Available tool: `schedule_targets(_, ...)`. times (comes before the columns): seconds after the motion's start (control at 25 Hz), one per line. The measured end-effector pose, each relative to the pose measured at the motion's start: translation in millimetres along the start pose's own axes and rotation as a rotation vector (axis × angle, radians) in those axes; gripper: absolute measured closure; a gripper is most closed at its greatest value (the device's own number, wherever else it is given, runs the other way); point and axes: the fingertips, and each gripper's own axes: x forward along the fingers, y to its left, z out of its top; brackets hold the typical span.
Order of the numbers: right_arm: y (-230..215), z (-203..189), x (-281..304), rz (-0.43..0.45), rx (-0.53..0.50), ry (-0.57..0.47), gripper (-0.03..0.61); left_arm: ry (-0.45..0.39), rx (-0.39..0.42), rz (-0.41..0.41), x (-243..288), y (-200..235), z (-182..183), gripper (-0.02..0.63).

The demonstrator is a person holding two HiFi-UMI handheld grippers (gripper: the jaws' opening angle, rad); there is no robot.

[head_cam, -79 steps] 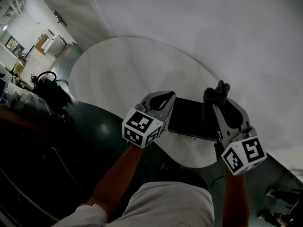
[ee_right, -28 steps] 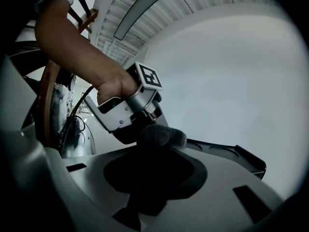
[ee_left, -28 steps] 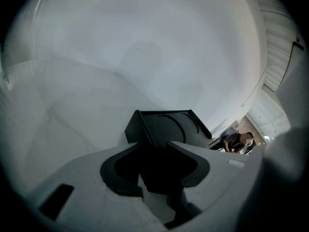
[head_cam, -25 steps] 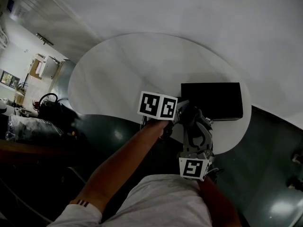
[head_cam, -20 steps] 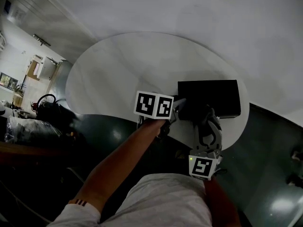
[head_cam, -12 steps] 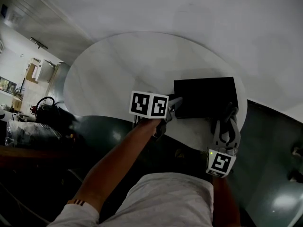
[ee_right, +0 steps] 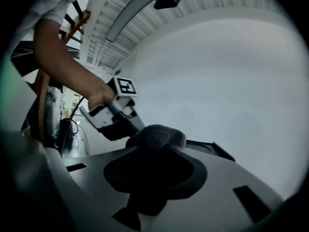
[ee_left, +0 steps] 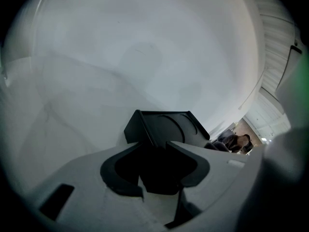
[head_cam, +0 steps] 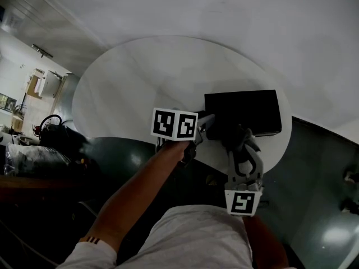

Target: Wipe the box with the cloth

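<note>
Now the right hand-held gripper clamps cloth against box.

Wears a pale grey short-sleeved shirt. Shows a grey left gripper and a grey right gripper, both lined dark inside the jaws, each bearing a white cube with black square markers.

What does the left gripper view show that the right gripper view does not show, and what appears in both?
Only the left gripper view: the left gripper with its jaws closed on a corner of the black box, seen from close up. Only the right gripper view: the dark cloth clamped in the right gripper, plus the person's arm and the left gripper's marker cube. Both: the black box.
</note>
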Motion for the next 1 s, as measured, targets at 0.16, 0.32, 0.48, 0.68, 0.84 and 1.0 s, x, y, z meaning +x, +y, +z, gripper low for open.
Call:
schedule_targets(0.16, 50, 12, 23, 0.120, 0.039, -0.026, 0.483, 0.000, -0.007, -0.005, 0, 0, 0, 0.457)
schedule_targets(0.32, 76, 12, 35, 0.177, 0.053, -0.055, 0.483, 0.000, -0.008, -0.006, 1, 0, 0, 0.458)
schedule_targets(0.48, 73, 10, 36, 0.162, 0.043, -0.078, 0.483, 0.003, -0.001, -0.005, 2, -1, 0, 0.457)
schedule_targets(0.68, 35, -3, 23, 0.081, 0.005, -0.074, 0.483, 0.006, 0.006, -0.007, 0, -1, -1, 0.457)
schedule_targets(0.84, 2, -15, 9, 0.003, 0.006, -0.041, 0.483, 0.010, 0.007, -0.008, 1, 0, -1, 0.457)
schedule_targets(1.0, -42, -32, -6, -0.113, 0.028, 0.028, 0.483, 0.013, 0.013, -0.011, 2, -1, -1, 0.456)
